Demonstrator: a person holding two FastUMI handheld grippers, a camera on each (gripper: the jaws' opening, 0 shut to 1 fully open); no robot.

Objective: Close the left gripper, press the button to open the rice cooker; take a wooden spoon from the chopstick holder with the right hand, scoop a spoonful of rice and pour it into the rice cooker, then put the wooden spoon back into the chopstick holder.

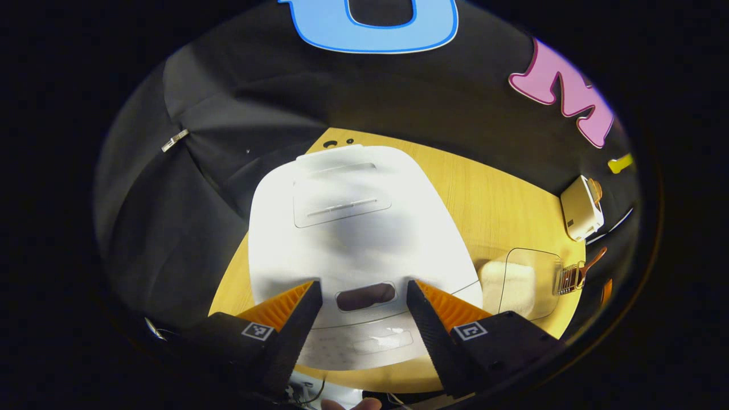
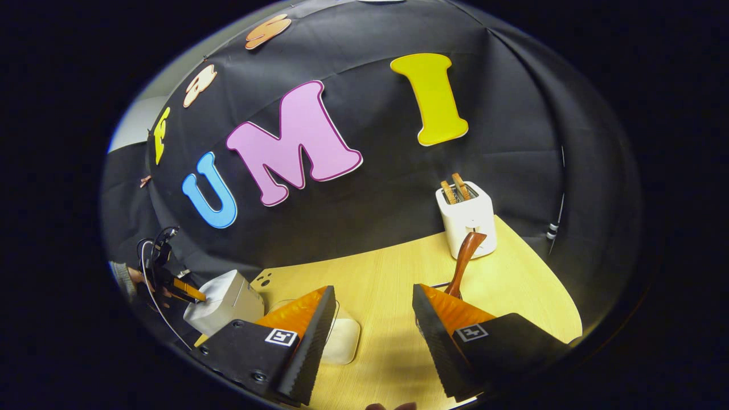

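The white rice cooker (image 1: 364, 228) sits close below my left gripper (image 1: 364, 287) with its lid down. That gripper is open, one finger on each side of the dark oval lid button (image 1: 365, 296). To the right stands a wire chopstick holder (image 1: 568, 279) with the wooden spoon (image 1: 592, 262) in it. My right gripper (image 2: 373, 290) is open with nothing between its fingers. In the right gripper view the wooden spoon's handle (image 2: 464, 256) rises just behind the right finger, and the rice cooker (image 2: 225, 307) is far left.
A clear container of white rice (image 1: 521, 282) lies between cooker and holder, and its corner (image 2: 342, 339) peeks out behind my right gripper's left finger. A white toaster (image 2: 466, 222) with toast stands at the back of the wooden table (image 2: 387, 273). A hand (image 2: 134, 279) is by the cooker.
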